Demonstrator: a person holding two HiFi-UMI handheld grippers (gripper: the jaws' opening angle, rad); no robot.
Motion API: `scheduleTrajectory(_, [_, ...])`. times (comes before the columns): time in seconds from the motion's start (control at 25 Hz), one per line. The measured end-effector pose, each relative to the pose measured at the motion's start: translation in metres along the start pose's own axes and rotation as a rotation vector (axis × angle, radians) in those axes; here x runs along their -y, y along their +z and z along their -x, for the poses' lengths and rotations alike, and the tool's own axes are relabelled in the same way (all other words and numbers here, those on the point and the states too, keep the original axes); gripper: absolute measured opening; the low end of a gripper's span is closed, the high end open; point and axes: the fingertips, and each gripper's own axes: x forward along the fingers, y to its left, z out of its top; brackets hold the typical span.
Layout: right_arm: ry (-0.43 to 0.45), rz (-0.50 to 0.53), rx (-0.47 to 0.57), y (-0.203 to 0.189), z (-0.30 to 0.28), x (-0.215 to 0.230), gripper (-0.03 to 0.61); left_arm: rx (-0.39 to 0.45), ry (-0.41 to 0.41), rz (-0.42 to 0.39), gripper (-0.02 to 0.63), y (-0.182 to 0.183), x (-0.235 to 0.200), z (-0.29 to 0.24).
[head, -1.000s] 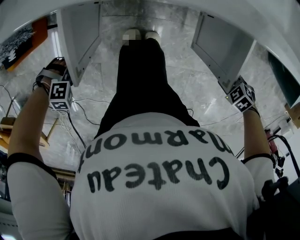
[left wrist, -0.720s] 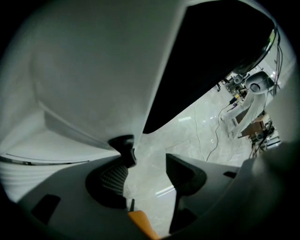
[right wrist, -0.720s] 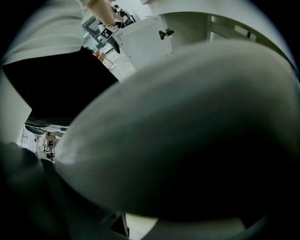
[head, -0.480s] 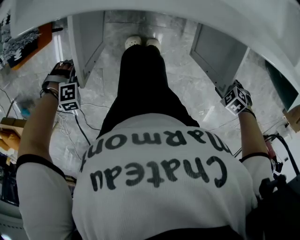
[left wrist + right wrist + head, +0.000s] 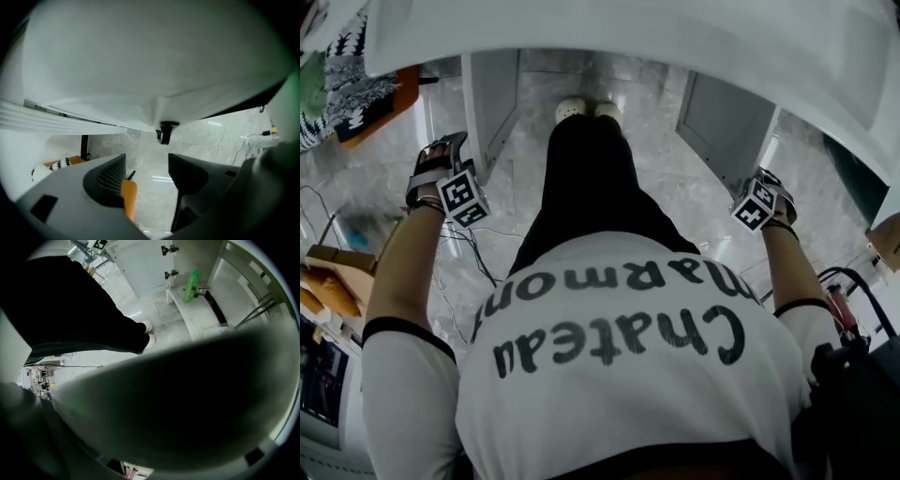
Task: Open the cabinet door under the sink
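Head view: a person in a white shirt with black lettering (image 5: 619, 337) and black trousers stands on the grey marble floor (image 5: 675, 178), facing the white sink unit (image 5: 675, 37).
Cabinet doors: the white left cabinet door (image 5: 492, 98) and the white right cabinet door (image 5: 727, 112) under the sink both stand swung outward, one on each side of the person's legs.
Left tool (image 5: 441, 169): it is held just beside the free lower corner of the left door; contact cannot be judged from above.
Left gripper view: the two jaws stand well apart with only floor showing between them. A broad white panel (image 5: 140, 61) fills the upper part, and a small black fitting (image 5: 165, 131) hangs from its edge just ahead of the gap.
Right tool (image 5: 761, 192): it is held at the outer lower corner of the right door.
Right gripper view: a dark blurred mass (image 5: 187, 404) close to the lens covers the lower half, so the jaws cannot be made out and their opening cannot be told. Above it appear the open cabinet with a green plastic bottle (image 5: 191, 287) inside, and the person's white shoes (image 5: 148, 333).
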Motion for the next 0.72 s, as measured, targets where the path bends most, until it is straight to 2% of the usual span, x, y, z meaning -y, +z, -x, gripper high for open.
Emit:
scheduleTrajectory(0.44, [-0.024, -0.009, -0.052, -0.008, 0.0, 0.006, 0.23, 0.013, -0.008, 0.103, 0.264, 0.003, -0.002, 0.008])
scheduleTrajectory(0.56, [-0.026, -0.075, -0.06, -0.013, 0.001, 0.008, 0.23, -0.018, -0.003, 0.158, 0.264, -0.007, -0.005, 0.007])
scheduleTrajectory(0.72, [-0.044, -0.168, -0.053, -0.018, 0.006, 0.01, 0.23, -0.045, 0.018, 0.163, 0.264, -0.015, -0.011, 0.009])
